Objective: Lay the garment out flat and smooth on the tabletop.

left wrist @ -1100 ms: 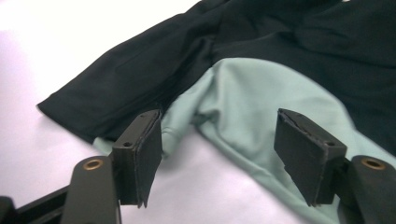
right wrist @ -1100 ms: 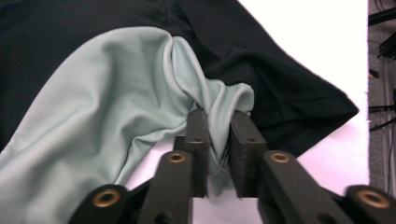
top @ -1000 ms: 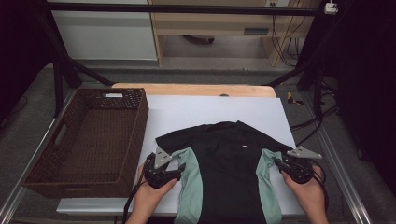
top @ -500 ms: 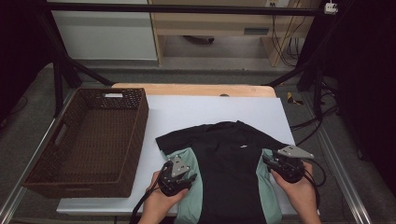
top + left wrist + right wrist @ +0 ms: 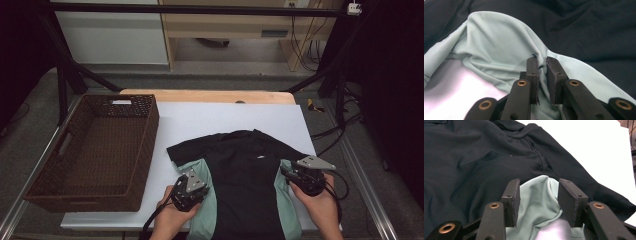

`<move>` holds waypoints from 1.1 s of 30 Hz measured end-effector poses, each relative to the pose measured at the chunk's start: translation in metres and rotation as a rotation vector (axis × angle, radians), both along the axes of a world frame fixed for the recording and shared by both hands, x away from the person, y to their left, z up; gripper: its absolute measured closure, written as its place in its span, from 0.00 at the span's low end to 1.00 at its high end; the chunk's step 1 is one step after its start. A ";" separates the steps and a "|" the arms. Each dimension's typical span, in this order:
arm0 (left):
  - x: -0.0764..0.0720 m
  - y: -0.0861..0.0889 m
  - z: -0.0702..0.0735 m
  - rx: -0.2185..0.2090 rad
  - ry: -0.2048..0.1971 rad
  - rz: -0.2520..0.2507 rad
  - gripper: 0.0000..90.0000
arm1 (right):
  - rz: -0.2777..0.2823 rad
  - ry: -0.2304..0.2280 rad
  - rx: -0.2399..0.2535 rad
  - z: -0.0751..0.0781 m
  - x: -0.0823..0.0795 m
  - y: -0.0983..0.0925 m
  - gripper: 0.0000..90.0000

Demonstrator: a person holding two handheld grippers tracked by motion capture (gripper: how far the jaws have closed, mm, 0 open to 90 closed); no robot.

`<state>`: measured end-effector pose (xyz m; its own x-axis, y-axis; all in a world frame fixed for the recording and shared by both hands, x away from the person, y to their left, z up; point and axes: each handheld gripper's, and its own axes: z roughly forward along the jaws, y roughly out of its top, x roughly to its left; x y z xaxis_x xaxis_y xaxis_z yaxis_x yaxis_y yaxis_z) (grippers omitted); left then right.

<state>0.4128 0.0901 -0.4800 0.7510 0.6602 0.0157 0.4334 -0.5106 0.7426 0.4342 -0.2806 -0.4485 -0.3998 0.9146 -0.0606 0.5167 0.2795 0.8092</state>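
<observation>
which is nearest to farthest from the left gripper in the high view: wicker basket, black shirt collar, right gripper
From the left gripper, whose jaws have just been closing on a fold of mint-green fabric:
1. wicker basket, just to its left
2. black shirt collar, up and to its right
3. right gripper, across the shirt at the right

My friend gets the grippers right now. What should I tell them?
Left gripper: its jaws have just been closing and now pinch a fold of the shirt's mint side panel.
Right gripper: jaws open around the mint panel on the other side, not gripping yet.
The shirt lies flat on the white table; the wicker basket stands beside it.
Left to do: close the right gripper, fold, probably put the shirt in the basket.
</observation>
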 end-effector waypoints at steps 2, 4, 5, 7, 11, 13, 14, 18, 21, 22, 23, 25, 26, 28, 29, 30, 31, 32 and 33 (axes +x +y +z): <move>-0.002 0.001 0.001 0.002 0.002 -0.005 0.92 | 0.003 -0.004 0.004 0.001 0.000 0.001 0.59; -0.003 0.001 0.002 0.005 0.003 -0.008 0.92 | 0.008 -0.004 0.021 0.002 0.000 0.002 0.59; -0.004 0.002 0.002 0.005 0.007 -0.011 0.92 | 0.011 -0.009 0.025 0.003 0.000 0.003 0.59; -0.005 0.003 0.003 0.002 0.013 -0.013 0.92 | 0.021 -0.012 0.035 0.005 -0.001 0.006 0.58; -0.004 0.004 0.002 -0.004 0.019 -0.016 0.92 | 0.042 -0.016 0.039 0.009 -0.001 0.017 0.58; -0.002 0.004 0.000 -0.019 0.018 -0.008 0.89 | 0.057 -0.015 0.056 0.011 0.003 0.025 0.59; -0.001 0.005 0.000 -0.035 0.014 0.002 0.85 | 0.065 -0.009 0.061 0.012 0.006 0.031 0.60; 0.001 0.010 0.005 -0.077 -0.061 0.055 0.60 | 0.126 0.008 0.069 0.019 0.023 0.066 0.64; 0.004 0.016 0.009 -0.099 -0.096 0.092 0.50 | 0.169 0.017 0.079 0.025 0.041 0.095 0.68; 0.005 0.018 0.010 -0.105 -0.106 0.107 0.48 | 0.175 0.024 0.076 0.026 0.045 0.102 0.69; 0.005 0.019 0.009 -0.105 -0.110 0.113 0.47 | 0.184 0.028 0.065 0.026 0.054 0.114 0.71; 0.006 0.022 0.010 -0.104 -0.111 0.122 0.46 | 0.191 0.047 0.059 0.025 0.067 0.129 0.75; 0.007 0.023 0.010 -0.107 -0.115 0.127 0.46 | 0.193 0.056 0.055 0.023 0.075 0.136 0.76; 0.007 0.025 0.011 -0.108 -0.127 0.139 0.46 | 0.186 0.081 0.074 0.019 0.091 0.148 0.78; 0.007 0.026 0.011 -0.109 -0.132 0.142 0.47 | 0.183 0.086 0.070 0.017 0.097 0.153 0.79; 0.007 0.026 0.012 -0.109 -0.136 0.146 0.48 | 0.176 0.090 0.060 0.015 0.103 0.158 0.79; 0.007 0.026 0.012 -0.110 -0.141 0.150 0.48 | 0.169 0.098 0.060 0.014 0.108 0.161 0.79; 0.007 0.026 0.012 -0.111 -0.144 0.153 0.48 | 0.162 0.096 0.066 0.012 0.113 0.164 0.79; 0.007 0.026 0.012 -0.111 -0.146 0.155 0.48 | 0.156 0.101 0.078 0.010 0.119 0.168 0.78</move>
